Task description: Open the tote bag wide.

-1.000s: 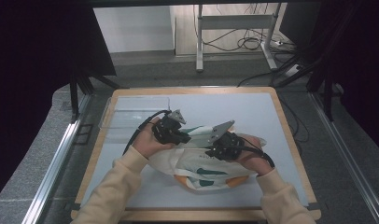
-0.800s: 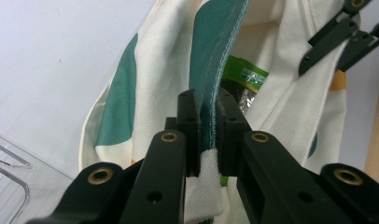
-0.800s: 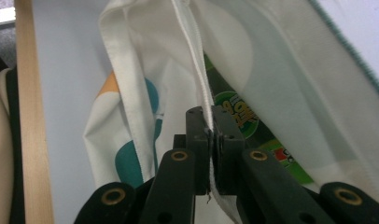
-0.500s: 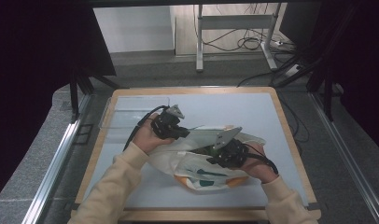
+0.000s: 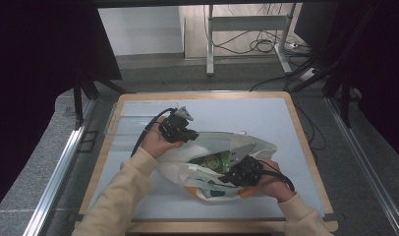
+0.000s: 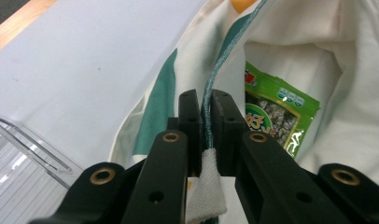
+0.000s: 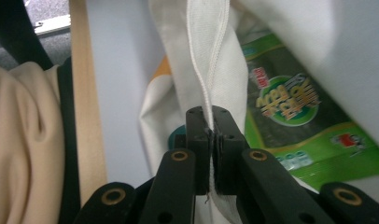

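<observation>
Table: (image 5: 296,123) wooden rim, pale blue-grey top, standing in the middle of the room.
Clear panel: (image 5: 120,123) transparent sheet lying along the table's left edge.
Rails: (image 5: 60,172) aluminium profile runs down the left of the table, another down the right (image 5: 369,182).
Floor: (image 5: 35,162) grey speckled near the table, lighter wood tone farther back.
Curtains: (image 5: 35,59) black drapes on the left and on the right (image 5: 379,64).
Wall: (image 5: 138,29) white panel at the back left.
Stand: (image 5: 246,29) grey metal legs beyond the table.
Cables: (image 5: 266,44) black, tangled on the floor under the stand.
Light: even and soft on the tabletop, dim at the sides.
</observation>
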`<state>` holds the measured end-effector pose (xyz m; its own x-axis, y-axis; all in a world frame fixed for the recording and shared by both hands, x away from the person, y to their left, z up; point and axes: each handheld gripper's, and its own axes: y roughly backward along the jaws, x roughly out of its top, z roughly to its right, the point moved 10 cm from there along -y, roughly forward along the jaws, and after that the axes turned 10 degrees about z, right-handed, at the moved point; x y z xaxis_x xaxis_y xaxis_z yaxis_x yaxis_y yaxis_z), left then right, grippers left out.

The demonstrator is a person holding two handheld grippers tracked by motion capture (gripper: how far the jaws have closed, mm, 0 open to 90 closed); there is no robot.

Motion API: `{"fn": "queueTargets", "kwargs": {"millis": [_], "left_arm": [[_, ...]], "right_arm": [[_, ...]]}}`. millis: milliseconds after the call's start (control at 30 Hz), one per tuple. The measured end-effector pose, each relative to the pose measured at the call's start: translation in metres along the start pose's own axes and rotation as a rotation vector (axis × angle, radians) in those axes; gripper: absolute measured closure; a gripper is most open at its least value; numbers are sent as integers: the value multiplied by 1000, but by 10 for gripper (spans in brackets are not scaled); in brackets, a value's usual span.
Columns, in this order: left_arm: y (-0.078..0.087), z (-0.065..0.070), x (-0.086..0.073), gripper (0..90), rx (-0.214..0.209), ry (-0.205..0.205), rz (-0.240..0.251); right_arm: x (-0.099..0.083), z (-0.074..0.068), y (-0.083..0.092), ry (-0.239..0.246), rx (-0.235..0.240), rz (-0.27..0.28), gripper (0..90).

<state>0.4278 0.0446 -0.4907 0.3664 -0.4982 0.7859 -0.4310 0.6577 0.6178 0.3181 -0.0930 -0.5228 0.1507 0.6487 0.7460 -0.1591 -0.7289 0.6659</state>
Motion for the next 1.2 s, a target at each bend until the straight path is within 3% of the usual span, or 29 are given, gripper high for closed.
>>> {"fn": "queueTargets", "kwargs": {"millis": [400,800,1200], "left_arm": [[-8,-18,3,849,64,15,3],[-16,-35,3,850,100,44,19],[-25,-55,4,849,138,73,-4]], "right_arm": [[-8,-11,-2,-30,43,16,867],[-17,-24,-8,-45,86,3,867],[-30,-38,-11,-60,120,-14,867]]}}
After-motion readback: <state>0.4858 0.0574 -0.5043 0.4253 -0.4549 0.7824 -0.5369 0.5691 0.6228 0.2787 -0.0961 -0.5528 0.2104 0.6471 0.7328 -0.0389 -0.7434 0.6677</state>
